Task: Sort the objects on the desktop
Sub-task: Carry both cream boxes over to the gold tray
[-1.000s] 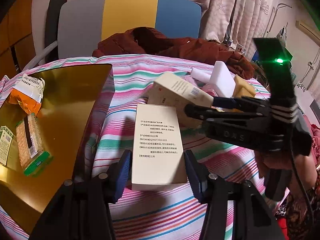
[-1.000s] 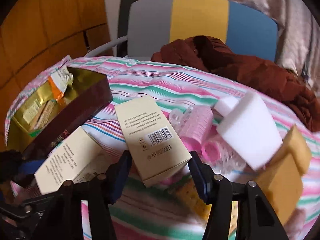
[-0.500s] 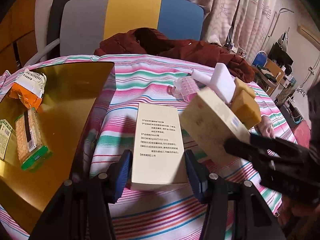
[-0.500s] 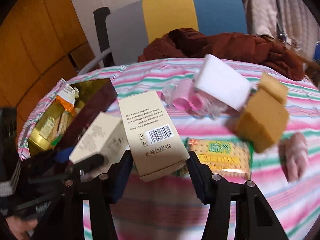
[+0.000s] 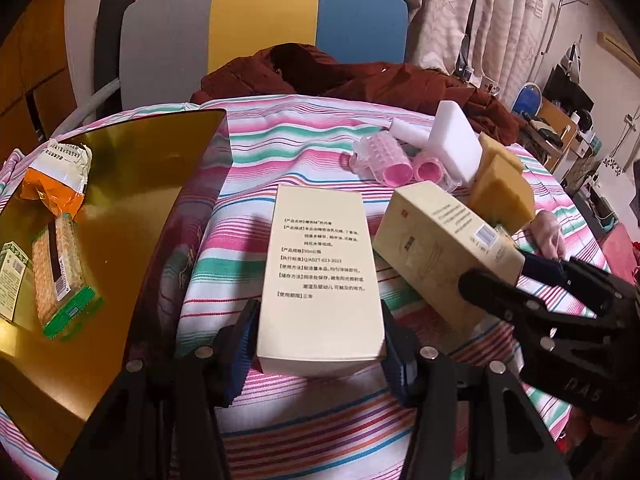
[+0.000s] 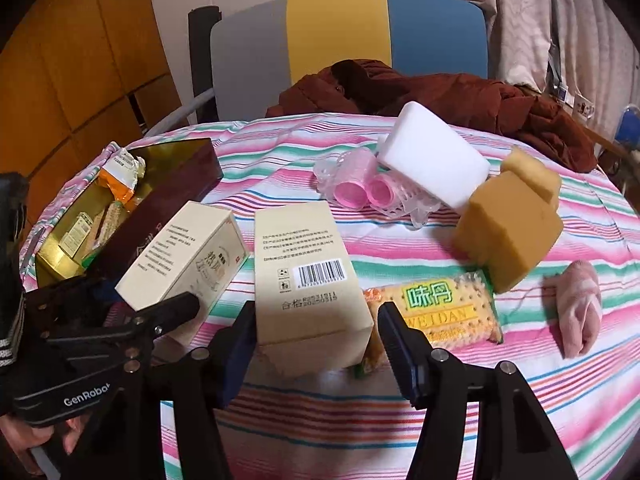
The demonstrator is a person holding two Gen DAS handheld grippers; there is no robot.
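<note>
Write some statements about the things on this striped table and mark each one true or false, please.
1. The white foam block lies beside the pink plastic hair rollers. True.
2. The WEIDAN cracker pack lies inside the gold-lined tray. False: it lies on the striped tablecloth.
3. The gold-lined tray holds snack packets. True.
4. The chair back is entirely red. False: it has grey, yellow and blue panels.
5. The left gripper grips a cream cardboard box. True.
</note>
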